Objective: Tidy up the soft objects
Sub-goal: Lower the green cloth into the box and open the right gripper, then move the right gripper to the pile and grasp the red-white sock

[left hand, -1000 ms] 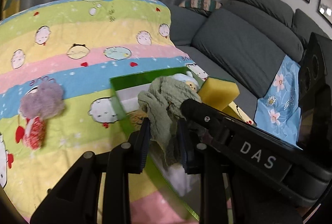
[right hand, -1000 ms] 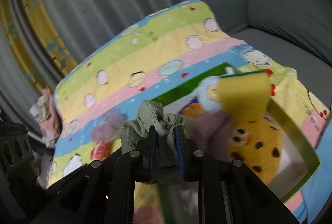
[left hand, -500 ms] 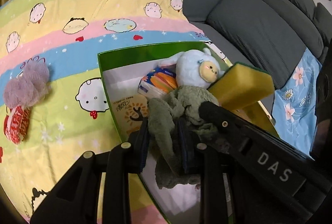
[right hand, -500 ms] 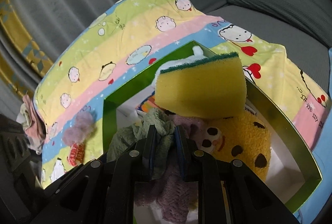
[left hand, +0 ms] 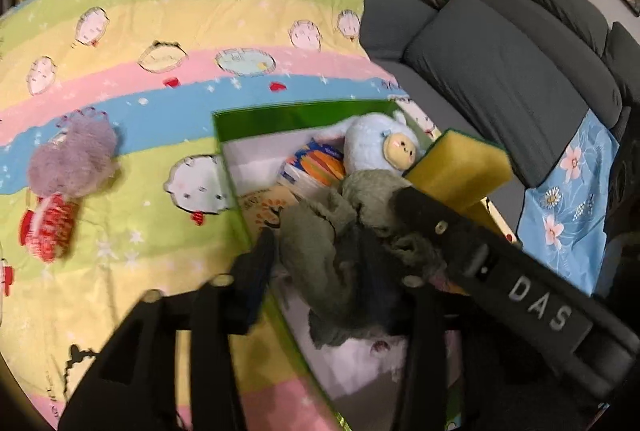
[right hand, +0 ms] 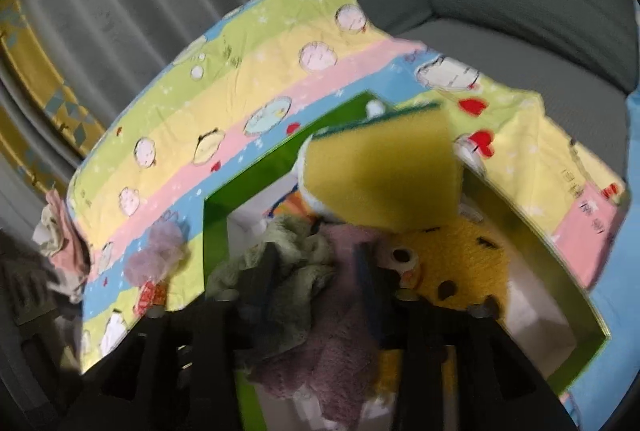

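— Box (left hand: pixel 298 119) on blanket (left hand: pixel 120 43), already stuffed: yellow plush (right hand: pixel 460 255), sponge (right hand: pixel 384 175), blue doll (left hand: pixel 384 151), pink towel (right hand: pixel 332 335), tissue pack (left hand: pixel 316 163). Mostly done, by the look of it.

— And left out?

— Purple puff (left hand: pixel 72 159) and red bit (left hand: pixel 50 227) on blanket, well apart from box. Pink rag (right hand: pixel 60 243) at blanket's edge too.

— Green cloth (left hand: pixel 332 243)?

— Over box, draped onto pile.

— Left gripper (left hand: pixel 320 263)?

— Spread wide, cloth loose between fingers, brushing them at most.

— Right gripper (right hand: pixel 316 271)?

— Also parted wide, no clamp; cloth against left finger, towel below.
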Demonstrator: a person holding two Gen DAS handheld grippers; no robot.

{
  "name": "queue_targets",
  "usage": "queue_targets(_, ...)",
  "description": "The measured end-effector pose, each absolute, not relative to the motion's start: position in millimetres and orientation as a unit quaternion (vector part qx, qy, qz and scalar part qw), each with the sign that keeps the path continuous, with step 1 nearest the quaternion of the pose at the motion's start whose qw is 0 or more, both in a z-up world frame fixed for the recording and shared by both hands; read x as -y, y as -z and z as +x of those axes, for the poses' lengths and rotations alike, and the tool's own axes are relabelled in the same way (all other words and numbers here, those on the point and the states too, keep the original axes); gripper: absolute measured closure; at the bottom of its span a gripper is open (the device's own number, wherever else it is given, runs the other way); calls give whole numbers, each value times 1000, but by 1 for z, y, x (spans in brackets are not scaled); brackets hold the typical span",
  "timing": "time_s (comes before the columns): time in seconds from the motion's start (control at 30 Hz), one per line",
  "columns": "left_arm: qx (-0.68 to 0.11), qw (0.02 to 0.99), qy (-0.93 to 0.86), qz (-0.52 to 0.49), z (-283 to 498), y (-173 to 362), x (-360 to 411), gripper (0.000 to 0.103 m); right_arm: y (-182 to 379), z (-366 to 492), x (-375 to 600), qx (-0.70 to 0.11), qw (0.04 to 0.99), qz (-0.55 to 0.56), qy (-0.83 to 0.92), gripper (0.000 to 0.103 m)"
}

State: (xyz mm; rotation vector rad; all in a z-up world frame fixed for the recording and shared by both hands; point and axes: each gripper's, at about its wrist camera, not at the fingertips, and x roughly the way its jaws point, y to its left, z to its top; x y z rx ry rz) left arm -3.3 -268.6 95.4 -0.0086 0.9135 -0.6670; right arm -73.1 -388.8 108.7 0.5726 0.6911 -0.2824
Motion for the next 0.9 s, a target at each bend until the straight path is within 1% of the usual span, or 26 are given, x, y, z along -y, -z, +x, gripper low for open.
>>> queue_targets(0.03, -426, 849, 314, -5, -6, -99, 264, 26, -112, -76, 389, -323, 896, 267, 148, 22)
queue_targets(0.07, -418, 852, 315, -9, -9, -104, 260, 21, -115, -79, 390, -309, 900, 265, 154, 15)
queue_targets(0.1, -412, 856, 313, -11, -12, -108, 254, 18, -117, -83, 392, -298, 903, 269, 153, 15)
queue_targets(0.2, -385, 871, 304, -22, -23, -121, 233, 15, -123, -90, 394, -279, 907, 288, 128, 15)
queue_targets(0.4, -371, 885, 279, -40, -41, -134, 178, 13, -131, -100, 387, -252, 913, 300, 114, 14)
queue_targets(0.47, -371, 891, 259, -42, -46, -133, 150, 13, -135, -103, 382, -240, 917, 303, 96, 12)
queue_targets(0.53, -373, 896, 238, -39, -49, -128, 122, 13, -138, -104, 374, -231, 921, 302, 79, 8)
queue_targets(0.63, -386, 901, 194, -38, -50, -115, 76, 13, -142, -103, 357, -224, 928, 292, 53, 7)
queue_targets(0.77, -412, 901, 129, -38, -55, -84, 15, 13, -147, -92, 321, -238, 939, 246, 19, 7)
queue_targets(0.9, -436, 894, 89, -63, -53, -58, -32, 13, -140, -79, 288, -270, 934, 236, -18, 7)
